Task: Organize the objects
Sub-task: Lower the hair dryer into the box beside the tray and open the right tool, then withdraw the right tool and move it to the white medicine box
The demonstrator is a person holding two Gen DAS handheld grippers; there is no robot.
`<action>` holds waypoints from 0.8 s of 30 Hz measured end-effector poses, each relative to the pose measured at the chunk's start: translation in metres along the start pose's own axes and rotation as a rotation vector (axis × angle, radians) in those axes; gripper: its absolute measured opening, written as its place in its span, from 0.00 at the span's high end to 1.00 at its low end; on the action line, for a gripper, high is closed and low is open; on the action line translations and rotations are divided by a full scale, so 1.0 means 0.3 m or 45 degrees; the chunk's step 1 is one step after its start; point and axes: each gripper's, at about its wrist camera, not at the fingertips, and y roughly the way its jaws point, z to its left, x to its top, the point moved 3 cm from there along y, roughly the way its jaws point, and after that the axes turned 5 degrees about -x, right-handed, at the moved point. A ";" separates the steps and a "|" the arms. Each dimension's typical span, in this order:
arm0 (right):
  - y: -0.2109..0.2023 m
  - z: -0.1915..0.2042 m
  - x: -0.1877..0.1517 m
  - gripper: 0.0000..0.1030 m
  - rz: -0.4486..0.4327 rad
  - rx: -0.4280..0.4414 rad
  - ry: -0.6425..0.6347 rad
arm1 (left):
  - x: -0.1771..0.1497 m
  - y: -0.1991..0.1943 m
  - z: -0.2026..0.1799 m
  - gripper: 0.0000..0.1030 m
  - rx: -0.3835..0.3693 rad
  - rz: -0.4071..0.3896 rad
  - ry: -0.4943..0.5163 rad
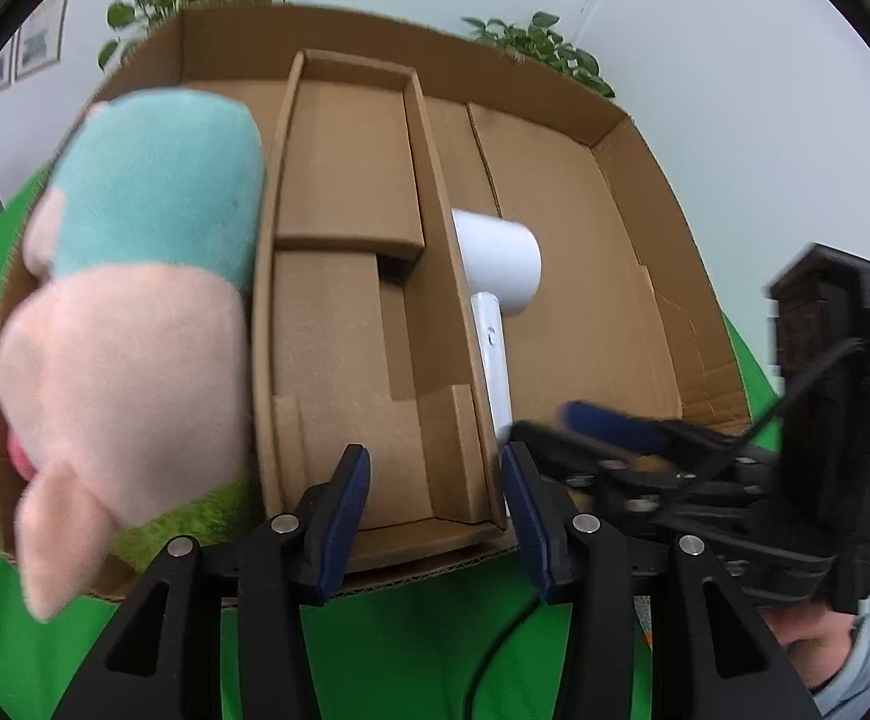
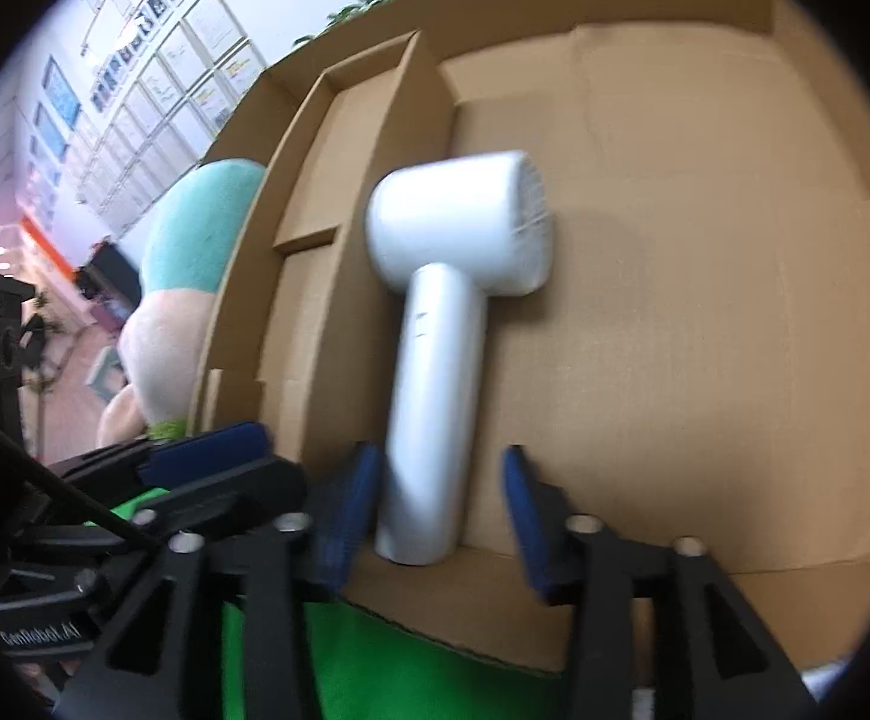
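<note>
Green cloth covers the counter [image 1: 411, 648] under a shallow corrugated cardboard box [image 2: 705, 252] split into compartments by a narrower inner tray [image 1: 345, 276]. Right claw [image 2: 442, 501] stands partly open with nothing gripped: its blue ribbed pads flank the butt of the white hair dryer [image 2: 453, 300], which lies flat in the box's wide right compartment, barrel away from the claw; the left pad looks to be at or just beside the handle, though blur makes contact hard to call. The dryer is smooth, hard plastic, a round handle joined to a short drum, so closing this near the end could let it squirt out or pivot and knock the divider wall. Left claw [image 1: 438, 510] is likewise partly open and empty, hovering over the near edge of the inner tray. Beyond it, a soft plush toy [image 1: 135, 312], pink and teal pile, bulges over the left compartment; it would compress readily, yet sits high enough to tip out over the low wall if nudged.
</note>
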 end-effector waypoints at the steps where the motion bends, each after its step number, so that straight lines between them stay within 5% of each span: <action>1: -0.023 -0.005 0.004 0.33 -0.032 -0.026 0.000 | 0.003 -0.023 -0.003 0.50 0.026 -0.033 0.011; 3: -0.088 -0.013 0.002 0.16 -0.113 -0.118 -0.027 | 0.011 -0.087 -0.013 0.40 0.080 -0.123 0.034; 9: -0.267 0.014 -0.060 0.11 -0.333 -0.304 -0.173 | 0.037 -0.290 -0.102 0.00 0.338 -0.437 0.178; 16: -0.394 0.057 -0.141 0.11 -0.458 -0.306 -0.228 | -0.003 -0.354 -0.216 0.01 0.415 -0.503 0.282; 24: -0.430 0.034 -0.187 0.11 -0.431 -0.287 -0.186 | -0.070 -0.366 -0.292 0.05 0.418 -0.512 0.267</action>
